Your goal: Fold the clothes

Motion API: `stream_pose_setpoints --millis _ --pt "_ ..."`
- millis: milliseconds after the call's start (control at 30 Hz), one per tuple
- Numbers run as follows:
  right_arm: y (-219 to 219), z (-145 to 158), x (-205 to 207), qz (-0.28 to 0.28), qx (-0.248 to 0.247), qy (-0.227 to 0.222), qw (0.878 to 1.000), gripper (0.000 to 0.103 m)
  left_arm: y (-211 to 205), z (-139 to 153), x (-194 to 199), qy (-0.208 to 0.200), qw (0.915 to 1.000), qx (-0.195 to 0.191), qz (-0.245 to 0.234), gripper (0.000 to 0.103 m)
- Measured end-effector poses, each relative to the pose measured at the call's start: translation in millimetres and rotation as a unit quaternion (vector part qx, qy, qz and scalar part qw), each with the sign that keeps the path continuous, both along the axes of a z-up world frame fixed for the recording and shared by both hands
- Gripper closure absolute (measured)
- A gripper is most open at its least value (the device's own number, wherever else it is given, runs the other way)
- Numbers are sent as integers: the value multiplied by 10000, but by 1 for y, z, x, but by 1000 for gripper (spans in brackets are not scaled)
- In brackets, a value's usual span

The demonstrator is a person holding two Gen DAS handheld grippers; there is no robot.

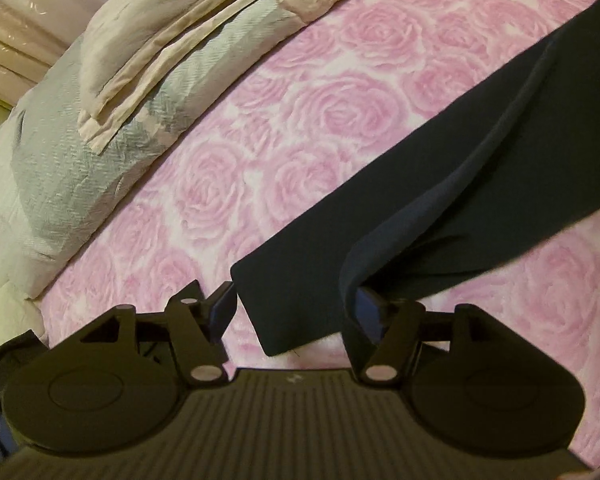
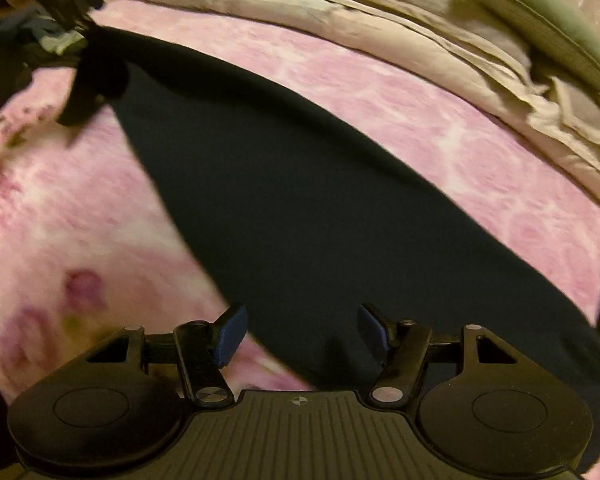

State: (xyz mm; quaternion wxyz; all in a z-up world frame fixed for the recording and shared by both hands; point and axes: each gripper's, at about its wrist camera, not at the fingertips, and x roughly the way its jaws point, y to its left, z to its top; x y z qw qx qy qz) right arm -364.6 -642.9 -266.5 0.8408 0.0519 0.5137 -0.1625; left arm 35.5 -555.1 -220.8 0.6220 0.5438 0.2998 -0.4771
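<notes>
1. Navy fabric is the story: a long dark garment lies stretched across the bed with its pink rose cover, reaching diagonally from one tool toward the other.
2. Left tool first. Its fingers are spread wide, and the near end of the garment sits between them, one flap draped over the right-hand pad. No pinch that I can make out; the cloth rests on that pad rather than being squeezed.
3. Right tool now, fingers spread too, hovering right over the broad end of the garment, dark cloth filling the gap and passing under the right-hand finger. That view is blurred, so whether it touches the cloth I can't say.
4. Far end of the garment in the right view runs up to a dark shape at the top left; too smeared to tell what.
5. My read: this is the take-hold step, each tool lining up on an end before a fold. The next move likely calls for both to close on an edge, then lift one end over.
6. Rumpled beige bedding is piled along the far side, well apart from the garment.
</notes>
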Motion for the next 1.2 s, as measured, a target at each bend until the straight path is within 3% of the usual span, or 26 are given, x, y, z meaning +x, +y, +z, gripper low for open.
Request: stream_pose_setpoints --millis 100,133,233,333,500,700,767,833,933,1067,1133,1167,1200 --pt "19 6 23 -67 -7 -121 9999 37 -3 -2 13 48 9999 4 -163 40" --pt "23 8 30 -136 -46 -142 9998 32 -4 -3 18 63 9997 6 -217 40" --pt "33 13 53 -457 -274 -122 9985 24 -25 -7 56 390 9964 416 -622 38" --pt "41 13 72 -909 -344 -45 9953 24 -28 -5 90 46 9944 494 -928 42" --pt "70 11 113 -1270 -242 -39 9916 23 -2 9 143 401 9969 96 -671 42" --pt "103 -9 158 -922 7 -55 9957 24 53 -21 151 1259 9909 -429 -219 42" --pt "107 -18 170 -769 53 -23 9970 24 67 -34 135 1086 9907 -608 -552 45" --pt "108 -27 178 -698 72 10 9975 24 83 -51 103 426 9858 -612 -1504 50" --pt "102 -36 185 -678 47 79 9977 23 96 -80 66 -168 9628 -352 -2674 55" --pt "92 -37 187 -712 -28 103 9974 24 100 -116 44 -843 9344 14 -3462 58" --pt "87 -36 186 -787 -50 86 9968 23 97 -124 42 -1047 9272 52 -3595 75" --pt "84 -36 186 -814 -64 91 9966 23 97 -121 43 -1060 9270 52 -3597 97" --pt "82 -36 186 -829 -82 112 9965 23 97 -117 45 -1059 9274 48 -3588 98"
